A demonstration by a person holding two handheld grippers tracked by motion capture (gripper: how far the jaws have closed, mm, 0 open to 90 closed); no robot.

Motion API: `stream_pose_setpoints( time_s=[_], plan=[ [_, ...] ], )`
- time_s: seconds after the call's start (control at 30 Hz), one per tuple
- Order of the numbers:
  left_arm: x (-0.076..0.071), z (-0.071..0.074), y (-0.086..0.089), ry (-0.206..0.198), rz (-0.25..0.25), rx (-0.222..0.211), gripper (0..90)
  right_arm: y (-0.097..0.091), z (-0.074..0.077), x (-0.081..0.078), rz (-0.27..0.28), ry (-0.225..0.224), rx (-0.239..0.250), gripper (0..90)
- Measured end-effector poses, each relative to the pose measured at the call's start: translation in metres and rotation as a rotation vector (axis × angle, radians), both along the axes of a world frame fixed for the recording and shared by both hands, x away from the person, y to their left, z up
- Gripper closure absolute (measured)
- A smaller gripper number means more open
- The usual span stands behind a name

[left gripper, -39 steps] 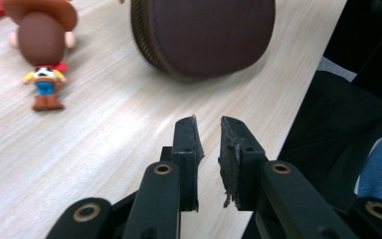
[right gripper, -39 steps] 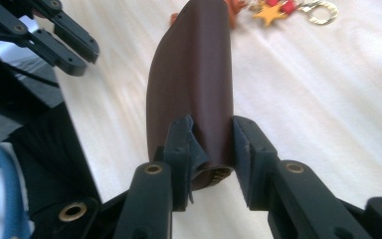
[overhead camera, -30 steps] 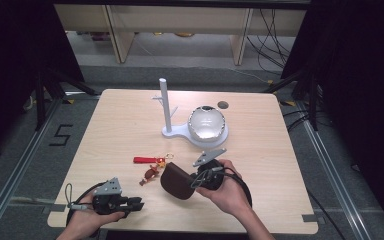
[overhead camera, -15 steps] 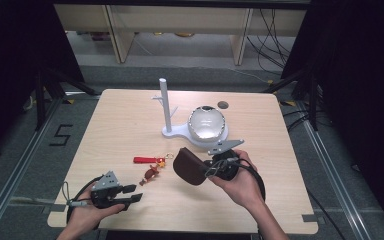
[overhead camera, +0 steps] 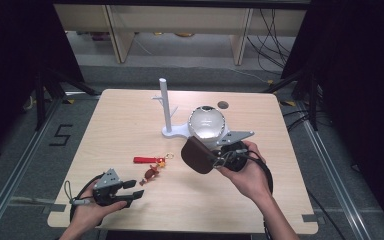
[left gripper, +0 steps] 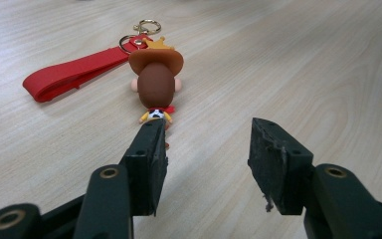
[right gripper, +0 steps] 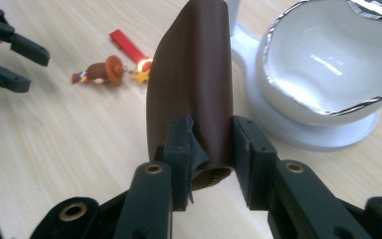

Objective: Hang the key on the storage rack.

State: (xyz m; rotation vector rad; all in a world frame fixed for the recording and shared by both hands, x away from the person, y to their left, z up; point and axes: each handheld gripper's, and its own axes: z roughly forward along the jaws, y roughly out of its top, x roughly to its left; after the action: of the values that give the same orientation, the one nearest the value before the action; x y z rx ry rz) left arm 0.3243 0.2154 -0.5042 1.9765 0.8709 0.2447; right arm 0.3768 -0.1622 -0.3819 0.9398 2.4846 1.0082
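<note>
The left gripper (overhead camera: 132, 189) rests low near the front left of the surface (overhead camera: 130, 120). Its jaws have just been opening and stand wide with nothing between them; they point at the cowboy figure keychain (left gripper: 155, 84), which lies flat just ahead with its red strap (left gripper: 64, 74) trailing away. This alignment suggests a pickup is being set up, and the flat lie leaves the figure's body as the easiest part to pinch.

Further right, the right gripper (right gripper: 211, 149) is clamped on the brown leather pouch (right gripper: 191, 84), pinching it at its lower end so that it stands upright and off the surface. Behind it stand the white stand (overhead camera: 166, 107) with its upright post and the round mirror (overhead camera: 207, 122). The pouch is carried just beside them, probably for hanging or placing there.
</note>
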Motion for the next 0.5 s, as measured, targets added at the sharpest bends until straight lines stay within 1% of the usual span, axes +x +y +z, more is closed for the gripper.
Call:
stream_pose_setpoints(
  time_s=[0.03, 0.07, 0.1, 0.13, 0.2, 0.23, 0.33, 0.37, 0.4, 0.47, 0.5],
  plan=[
    [0.000, 0.000, 0.000, 0.000, 0.000, 0.000, 47.4, 0.000, 0.000, 0.000, 0.000, 0.000, 0.000, 71.2],
    [0.000, 0.000, -0.001, -0.001, 0.007, -0.012, 47.4, -0.001, 0.001, 0.000, -0.010, -0.003, 0.003, 71.2],
    [0.000, -0.001, -0.001, -0.004, 0.010, -0.014, 46.8, -0.002, 0.002, 0.002, -0.014, -0.010, -0.003, 71.2],
    [0.001, 0.000, 0.000, -0.006, 0.008, -0.006, 46.2, -0.004, 0.004, 0.003, -0.020, -0.025, 0.000, 71.2],
    [0.002, -0.001, -0.001, -0.007, 0.019, -0.011, 45.7, -0.006, 0.007, 0.005, -0.029, -0.028, 0.002, 71.2],
    [0.003, -0.002, -0.002, -0.011, 0.018, -0.019, 45.5, -0.006, 0.008, 0.006, -0.029, -0.040, 0.004, 71.2],
    [0.004, -0.003, -0.003, -0.011, 0.017, -0.020, 45.2, -0.008, 0.011, 0.008, -0.035, -0.044, 0.006, 71.2],
    [0.004, -0.003, -0.004, -0.013, 0.015, -0.025, 45.1, -0.009, 0.013, 0.009, -0.038, -0.054, 0.008, 71.2],
    [0.004, -0.003, -0.004, -0.005, 0.014, -0.020, 45.1, -0.009, 0.014, 0.009, -0.042, -0.055, 0.008, 71.2],
    [0.004, -0.004, -0.006, -0.012, 0.022, -0.030, 45.0, -0.010, 0.017, 0.011, -0.040, -0.060, 0.013, 71.2],
    [0.004, -0.004, -0.007, -0.012, 0.021, -0.031, 44.9, -0.010, 0.018, 0.012, -0.044, -0.072, 0.009, 71.2]
  ],
)
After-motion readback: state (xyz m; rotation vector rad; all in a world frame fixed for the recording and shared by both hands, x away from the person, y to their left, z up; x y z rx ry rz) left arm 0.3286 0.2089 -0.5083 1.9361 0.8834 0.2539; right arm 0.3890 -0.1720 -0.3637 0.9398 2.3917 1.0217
